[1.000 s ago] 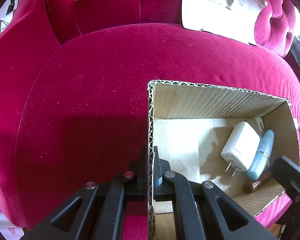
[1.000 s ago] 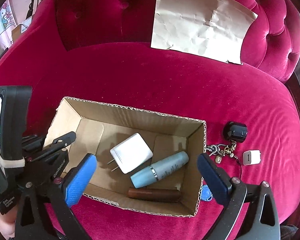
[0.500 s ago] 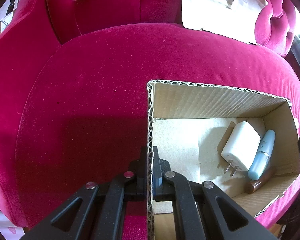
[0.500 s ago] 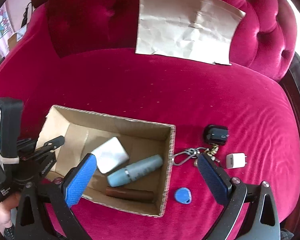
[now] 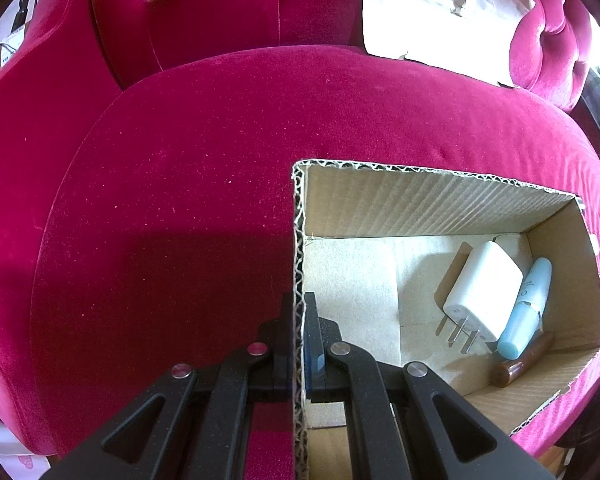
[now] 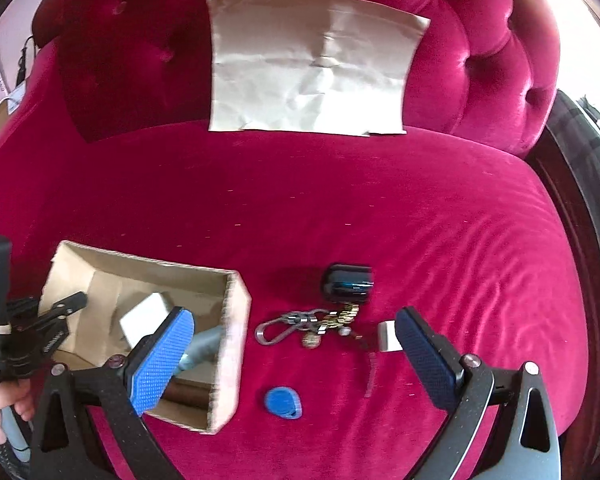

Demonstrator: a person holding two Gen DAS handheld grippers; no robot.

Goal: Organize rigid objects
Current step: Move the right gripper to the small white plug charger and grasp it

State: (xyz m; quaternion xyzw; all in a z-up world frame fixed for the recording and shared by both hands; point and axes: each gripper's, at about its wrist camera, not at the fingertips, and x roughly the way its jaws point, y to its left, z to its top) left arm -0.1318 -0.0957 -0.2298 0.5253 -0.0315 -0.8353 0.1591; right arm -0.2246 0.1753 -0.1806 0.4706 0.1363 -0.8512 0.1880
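An open cardboard box (image 5: 420, 196) sits on a crimson velvet seat. It holds a white plug charger (image 5: 484, 288), a pale blue tube (image 5: 526, 308) and a brown stick (image 5: 520, 364). My left gripper (image 5: 299, 340) is shut on the box's left wall. The box also shows in the right wrist view (image 6: 228, 344). My right gripper (image 6: 292, 344) is open and empty above a key ring with a black fob (image 6: 346, 282), a blue tag (image 6: 283, 402) and a small white adapter (image 6: 388, 336), all on the seat right of the box.
A crumpled sheet of brown paper (image 6: 312, 64) leans on the tufted backrest. The seat's dark wooden edge (image 6: 572, 216) runs along the right. My left gripper's body (image 6: 4, 344) stands at the box's left end.
My right gripper has moved right, from above the box to above the keys and blue tag. The left gripper and the box have not moved.
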